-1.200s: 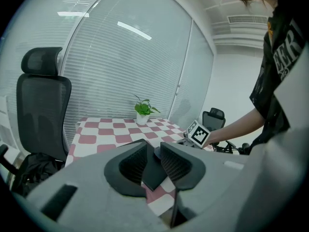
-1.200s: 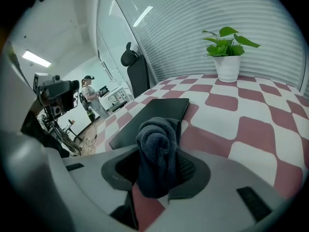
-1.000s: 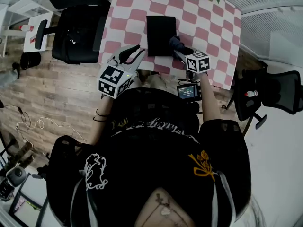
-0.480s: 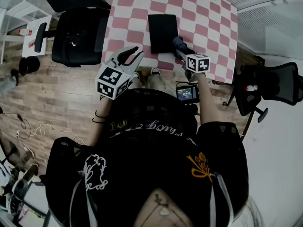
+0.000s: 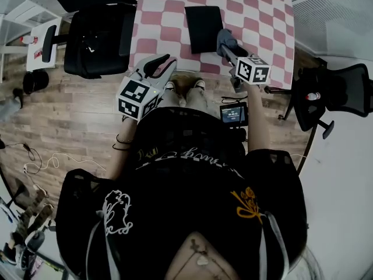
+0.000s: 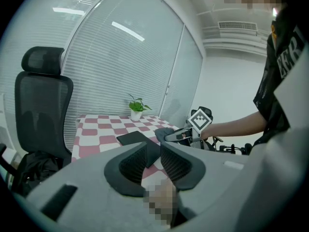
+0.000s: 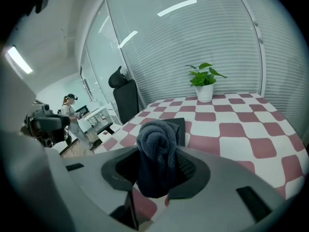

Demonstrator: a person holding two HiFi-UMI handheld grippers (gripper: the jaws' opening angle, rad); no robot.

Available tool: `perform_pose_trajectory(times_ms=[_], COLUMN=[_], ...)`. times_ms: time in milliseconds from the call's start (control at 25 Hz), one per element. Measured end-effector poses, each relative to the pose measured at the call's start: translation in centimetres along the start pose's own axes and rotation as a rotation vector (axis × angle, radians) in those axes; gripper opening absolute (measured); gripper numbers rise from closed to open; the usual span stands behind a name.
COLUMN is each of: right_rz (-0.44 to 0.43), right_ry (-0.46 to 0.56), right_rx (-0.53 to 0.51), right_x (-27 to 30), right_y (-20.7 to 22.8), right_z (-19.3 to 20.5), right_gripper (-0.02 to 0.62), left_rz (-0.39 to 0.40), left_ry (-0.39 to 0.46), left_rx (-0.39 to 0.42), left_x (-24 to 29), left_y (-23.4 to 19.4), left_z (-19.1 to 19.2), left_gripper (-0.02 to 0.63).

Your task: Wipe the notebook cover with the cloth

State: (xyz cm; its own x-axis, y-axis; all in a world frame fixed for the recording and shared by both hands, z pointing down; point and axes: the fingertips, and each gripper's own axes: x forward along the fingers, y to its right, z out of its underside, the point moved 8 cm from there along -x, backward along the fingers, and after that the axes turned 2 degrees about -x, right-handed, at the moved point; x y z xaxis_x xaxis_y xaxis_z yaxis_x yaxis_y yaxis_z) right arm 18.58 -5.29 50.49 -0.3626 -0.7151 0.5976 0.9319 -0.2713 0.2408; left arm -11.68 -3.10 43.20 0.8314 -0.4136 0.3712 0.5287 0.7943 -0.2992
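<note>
Gripping the bunched cloth [image 7: 157, 146], right claw [image 5: 227, 45] just beside the notebook [image 5: 203, 28], left claw [image 6: 153, 159] empty, jaws parted.

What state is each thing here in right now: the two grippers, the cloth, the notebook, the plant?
left gripper: open, holding nothing.
right gripper: shut on the cloth.
cloth: bunched up, clamped between the jaws.
notebook: closed, flat on the table.
plant: upright in its pot.
</note>
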Motion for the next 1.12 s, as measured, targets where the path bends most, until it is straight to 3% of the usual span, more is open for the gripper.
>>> perform_pose_trajectory(times_ms=[560, 800, 1120], right_rz=[-0.118, -0.135, -0.144], right_ry=[0.04, 0.094, 0.107], right_rx=[-0.008, 0.042, 0.023], right_x=[-7.0, -13.3, -21.8], right_y=[-5.8, -5.6, -3.7], right_z=[1.2, 4.6, 9.9], right_gripper=[0.133, 0.133, 0.133], left_rz=[-0.063, -0.053, -0.018], left_ry=[0.037, 0.052, 0.043], left_rx=[-0.028, -0.021, -0.001], left_x=[0.2, 1.8, 2.8], left_y=[3.1, 9.3, 20.1], left_z=[1.0, 1.6, 4.1], left_gripper=[0.083, 0.083, 0.083])
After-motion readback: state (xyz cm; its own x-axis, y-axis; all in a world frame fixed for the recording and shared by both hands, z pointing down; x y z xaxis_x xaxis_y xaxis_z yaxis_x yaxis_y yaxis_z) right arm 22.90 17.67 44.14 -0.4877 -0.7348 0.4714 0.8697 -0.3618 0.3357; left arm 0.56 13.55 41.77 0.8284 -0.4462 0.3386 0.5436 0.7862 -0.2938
